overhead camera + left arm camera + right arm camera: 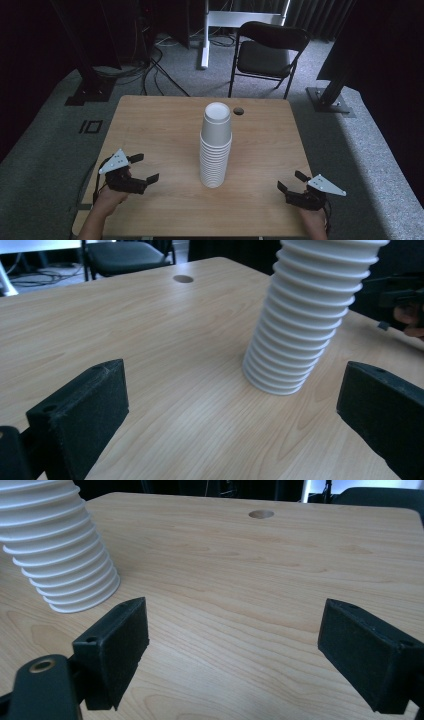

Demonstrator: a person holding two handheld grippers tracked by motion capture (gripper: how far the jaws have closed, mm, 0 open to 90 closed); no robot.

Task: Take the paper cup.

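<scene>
Left hand-held gripper low at the near left, jaws wide apart, right hand-held gripper low at the near right, jaws wide apart too

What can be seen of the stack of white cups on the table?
The stack of white cups is a tall column of nested cups, mouths down, bases up, their rolled rims forming ribs along the lower part. The material looks like paper or foam. It stands upright near the middle of the wooden table, resting on the lowest rim. Nothing else touches it: the left gripper and right gripper sit apart on either side, jaws open.
</scene>
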